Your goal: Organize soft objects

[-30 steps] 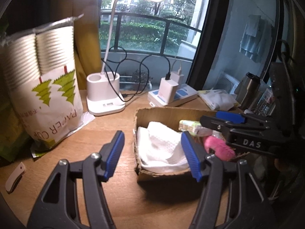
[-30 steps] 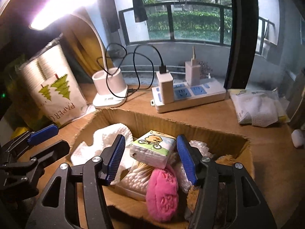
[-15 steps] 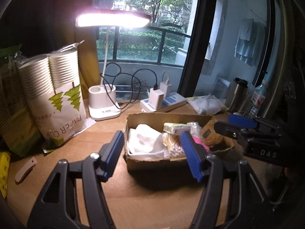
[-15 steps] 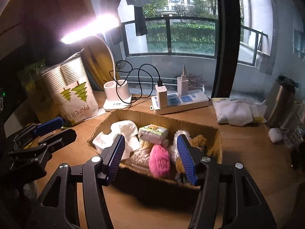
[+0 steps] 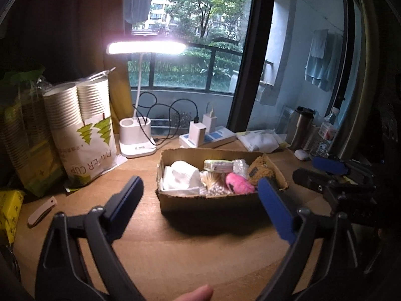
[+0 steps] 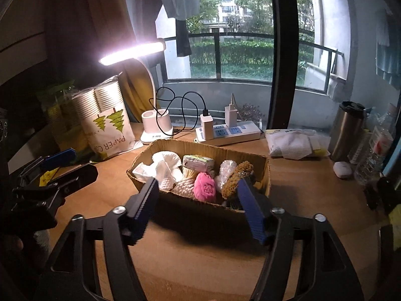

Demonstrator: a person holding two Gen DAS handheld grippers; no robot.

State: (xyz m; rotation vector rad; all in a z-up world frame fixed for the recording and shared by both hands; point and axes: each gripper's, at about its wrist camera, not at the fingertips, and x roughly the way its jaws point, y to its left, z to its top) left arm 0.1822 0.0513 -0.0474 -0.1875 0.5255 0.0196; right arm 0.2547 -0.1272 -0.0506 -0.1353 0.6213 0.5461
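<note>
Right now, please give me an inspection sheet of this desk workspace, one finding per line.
Surface: wooden desk, bare in front.
Job's things: open cardboard box holds white cloth, pink sponge, tissue pack, brown plush.
Clutter: paper-cup bag, steel tumbler, white wipes pack.
Grippers: left gripper and right gripper open, jaws just widened, nothing between them.
Cables: black cord from lit white desk lamp to power strip.
Surroundings: window, balcony railing.

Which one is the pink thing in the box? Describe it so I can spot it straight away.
Find the open cardboard box on the wooden desk, in front of the lit lamp. The pink plush lies against its near wall, between cotton swabs and a brown fuzzy item. It is the only bright pink thing there.
</note>
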